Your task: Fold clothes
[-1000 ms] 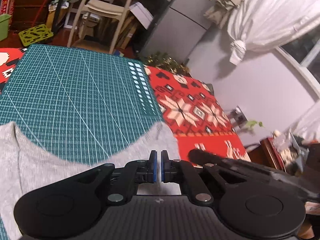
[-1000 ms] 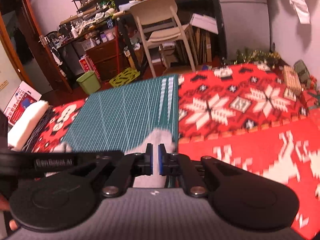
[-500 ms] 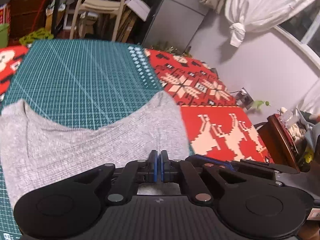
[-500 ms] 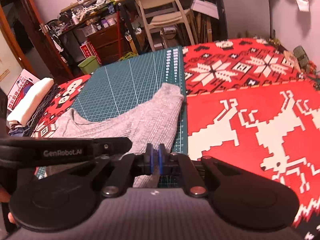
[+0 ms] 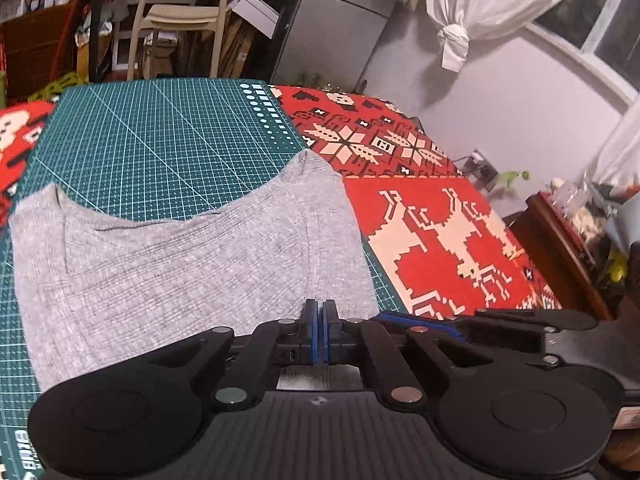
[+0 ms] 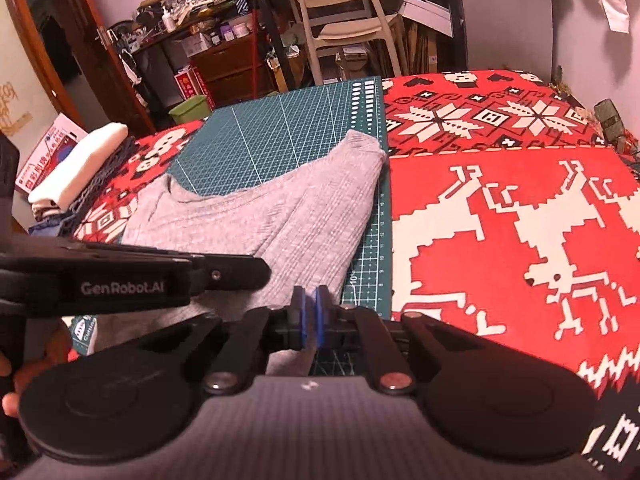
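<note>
Left hand-held gripper [image 5: 319, 312] pinches grey garment [image 5: 180, 264] — white folded stack [image 6: 76, 168] only rightward.

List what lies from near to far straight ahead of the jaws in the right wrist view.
Right gripper → grey garment → green cutting mat → cream chair.

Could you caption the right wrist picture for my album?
Right gripper shut on a grey garment spread over a green cutting mat.
</note>
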Demonstrator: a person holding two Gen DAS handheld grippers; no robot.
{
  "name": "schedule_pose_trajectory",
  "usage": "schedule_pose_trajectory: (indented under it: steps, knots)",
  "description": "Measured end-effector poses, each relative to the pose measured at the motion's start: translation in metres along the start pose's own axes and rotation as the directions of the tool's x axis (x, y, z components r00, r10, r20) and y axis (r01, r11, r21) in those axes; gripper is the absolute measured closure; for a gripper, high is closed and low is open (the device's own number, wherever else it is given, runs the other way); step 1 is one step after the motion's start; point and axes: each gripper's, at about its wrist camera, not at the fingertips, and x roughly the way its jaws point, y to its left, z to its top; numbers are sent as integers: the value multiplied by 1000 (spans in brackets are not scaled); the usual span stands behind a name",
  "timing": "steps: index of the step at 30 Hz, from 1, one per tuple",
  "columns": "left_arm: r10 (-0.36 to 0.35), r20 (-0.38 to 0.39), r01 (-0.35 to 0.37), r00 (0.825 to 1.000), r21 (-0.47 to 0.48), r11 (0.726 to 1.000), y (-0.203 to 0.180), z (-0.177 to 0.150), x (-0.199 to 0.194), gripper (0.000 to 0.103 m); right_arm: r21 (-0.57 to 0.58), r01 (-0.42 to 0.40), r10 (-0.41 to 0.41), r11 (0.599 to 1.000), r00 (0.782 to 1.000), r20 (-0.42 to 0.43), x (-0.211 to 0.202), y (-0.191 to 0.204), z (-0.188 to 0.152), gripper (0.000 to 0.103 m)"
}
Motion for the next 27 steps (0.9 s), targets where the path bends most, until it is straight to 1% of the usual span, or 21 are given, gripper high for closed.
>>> schedule_pose_trajectory:
  steps: [1,4,7,10,13,14,16,18,19,22,25,27]
  knots:
    - [6,-2,-6,1000,8,1000,-2,0,-1,99,1,3,-3,1000,1000,-4,-2,0,0,97]
    - [-19,0,19,1000,16,1000,-5,-3,-13,100,5,-12,12,1000,1000,2,-14,2,-2,97]
    - [-38,-29,39,999,37,999,-10,-12,-19,100,-21,-36,35,999,999,-11,-22,11,-10,97]
    - [-28,-51,31,998,56,998,-10,-25,-20,100,-49,-37,35,998,998,-44,-21,18,-22,97]
    - [-19,-65,23,998,70,997,-8,-38,-21,99,-63,-33,30,997,999,-44,-26,21,-30,97]
    - [-16,-60,21,998,68,997,-8,-39,-23,100,-69,-27,24,997,999,-41,-29,22,-33,97]
    - [-37,-47,39,998,46,998,-7,-40,-30,100,-72,-18,16,997,999,-41,-36,23,-36,97]
    - [-66,-37,67,997,53,996,-10,-43,-38,100,-70,-21,18,997,999,-39,-43,24,-39,97]
    - [-67,-39,70,997,66,995,-12,-45,-40,100,-74,-26,24,997,999,-35,-47,26,-41,97]
    - [-45,-66,52,997,110,993,-19,-54,-37,99,-97,-36,32,995,999,-39,-51,34,-46,97]
    - [-43,-86,53,995,121,991,-20,-61,-31,99,-115,-17,10,993,998,-62,-47,38,-52,97]
    - [-30,-86,42,996,141,989,-22,-63,-34,99,-125,-9,-1,992,997,-73,-46,39,-56,98]
